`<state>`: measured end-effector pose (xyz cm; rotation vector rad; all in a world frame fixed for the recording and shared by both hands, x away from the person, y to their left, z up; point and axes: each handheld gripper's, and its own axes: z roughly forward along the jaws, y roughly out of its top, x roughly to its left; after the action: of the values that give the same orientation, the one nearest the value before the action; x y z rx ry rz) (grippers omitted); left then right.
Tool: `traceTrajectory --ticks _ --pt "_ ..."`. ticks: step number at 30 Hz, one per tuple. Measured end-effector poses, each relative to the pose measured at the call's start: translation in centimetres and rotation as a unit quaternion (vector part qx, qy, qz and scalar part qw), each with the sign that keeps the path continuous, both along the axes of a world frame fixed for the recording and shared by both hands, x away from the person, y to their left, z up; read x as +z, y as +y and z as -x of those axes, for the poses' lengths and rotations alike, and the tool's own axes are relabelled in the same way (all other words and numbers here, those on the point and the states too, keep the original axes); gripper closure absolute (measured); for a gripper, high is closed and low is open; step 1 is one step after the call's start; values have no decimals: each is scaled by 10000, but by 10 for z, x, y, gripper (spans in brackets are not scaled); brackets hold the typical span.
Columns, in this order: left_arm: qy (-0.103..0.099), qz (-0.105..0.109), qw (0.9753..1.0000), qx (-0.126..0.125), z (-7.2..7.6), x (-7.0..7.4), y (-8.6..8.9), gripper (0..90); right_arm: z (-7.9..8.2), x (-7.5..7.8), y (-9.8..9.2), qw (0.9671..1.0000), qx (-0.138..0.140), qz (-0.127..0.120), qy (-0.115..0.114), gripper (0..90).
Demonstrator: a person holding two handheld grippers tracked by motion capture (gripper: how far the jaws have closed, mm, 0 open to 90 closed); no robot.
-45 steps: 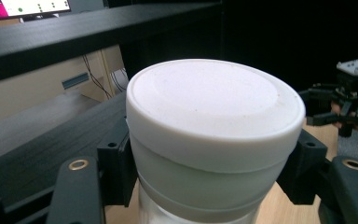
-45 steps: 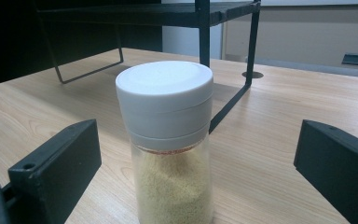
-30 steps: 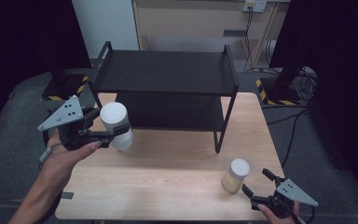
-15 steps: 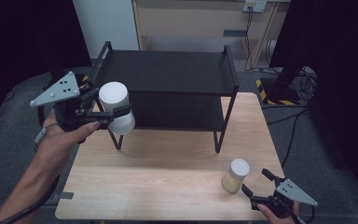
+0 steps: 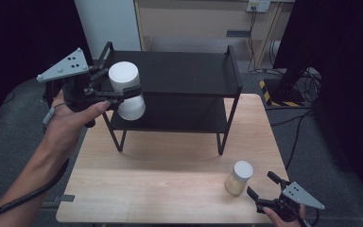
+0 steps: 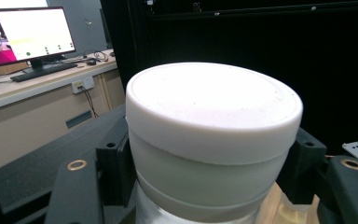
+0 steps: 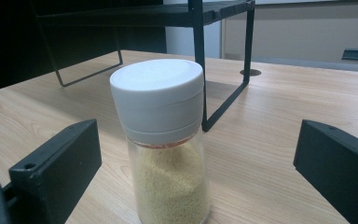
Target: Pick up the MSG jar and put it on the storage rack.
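Note:
My left gripper (image 5: 123, 94) is shut on a white-lidded jar (image 5: 125, 87) and holds it in the air at the left front corner of the black two-level shelf (image 5: 179, 71), about level with its top. In the left gripper view the jar's white lid (image 6: 213, 105) sits between the two black jaws. A second jar (image 5: 238, 178) with a white cap and yellow grains stands on the wooden table (image 5: 170, 175) at the front right. My right gripper (image 5: 263, 191) is open just right of it; in the right gripper view that jar (image 7: 165, 135) stands between the spread jaws, untouched.
The black shelf stands at the back middle of the table, with its lower level (image 5: 170, 116) dark. Cables (image 5: 307, 85) and a stand lie on the floor at the right. A monitor (image 6: 25, 37) on a desk appears in the left gripper view.
My left gripper has lifted the white-lidded jar up and to the right, from table height beside the shelf to the level of its top. The right gripper and the grain jar have stayed put.

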<state>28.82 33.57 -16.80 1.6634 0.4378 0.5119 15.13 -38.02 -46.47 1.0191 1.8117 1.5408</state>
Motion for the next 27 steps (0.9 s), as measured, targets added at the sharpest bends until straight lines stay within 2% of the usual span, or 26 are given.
traceTrajectory --ticks 15,27 --pt "-22 26 9999 137 -21 11 -7 331 0 0 1 10000 36 34 28 13" --pt "-25 114 9996 260 -49 17 -15 331 -2 1 1 9999 97 82 44 14"
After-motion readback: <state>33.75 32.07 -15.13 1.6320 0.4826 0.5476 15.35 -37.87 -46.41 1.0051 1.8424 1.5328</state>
